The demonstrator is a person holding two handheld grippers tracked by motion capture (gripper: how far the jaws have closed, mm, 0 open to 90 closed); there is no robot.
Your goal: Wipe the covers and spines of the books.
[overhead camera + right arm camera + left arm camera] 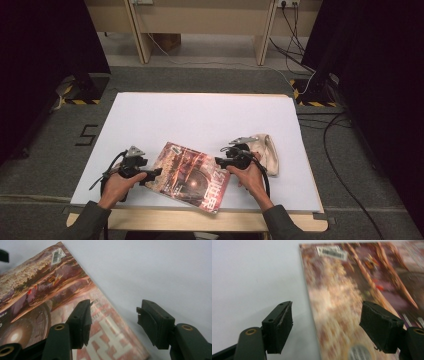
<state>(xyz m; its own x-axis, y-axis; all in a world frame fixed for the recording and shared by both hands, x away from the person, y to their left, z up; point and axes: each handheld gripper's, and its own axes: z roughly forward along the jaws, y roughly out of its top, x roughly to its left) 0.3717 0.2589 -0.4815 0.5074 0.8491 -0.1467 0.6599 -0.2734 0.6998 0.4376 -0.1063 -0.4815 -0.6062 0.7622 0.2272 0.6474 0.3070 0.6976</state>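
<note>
Magazine [191,175] near table edge, cloth bag [265,150] beside.

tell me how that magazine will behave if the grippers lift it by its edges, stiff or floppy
The magazine looks thin and lies flat on the table, so it would probably sag if lifted by one edge. Its glossy cover may slip between the pads. The left gripper and right gripper each straddle an edge with open jaws; lifting both sides should limit drooping.

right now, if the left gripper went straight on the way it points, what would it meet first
Most likely the magazine. The left gripper has open jaws straddling the magazine's near edge, one over the white table, one over the cover. How high the jaws stand above the page is unclear, so it might skim over it.
</note>
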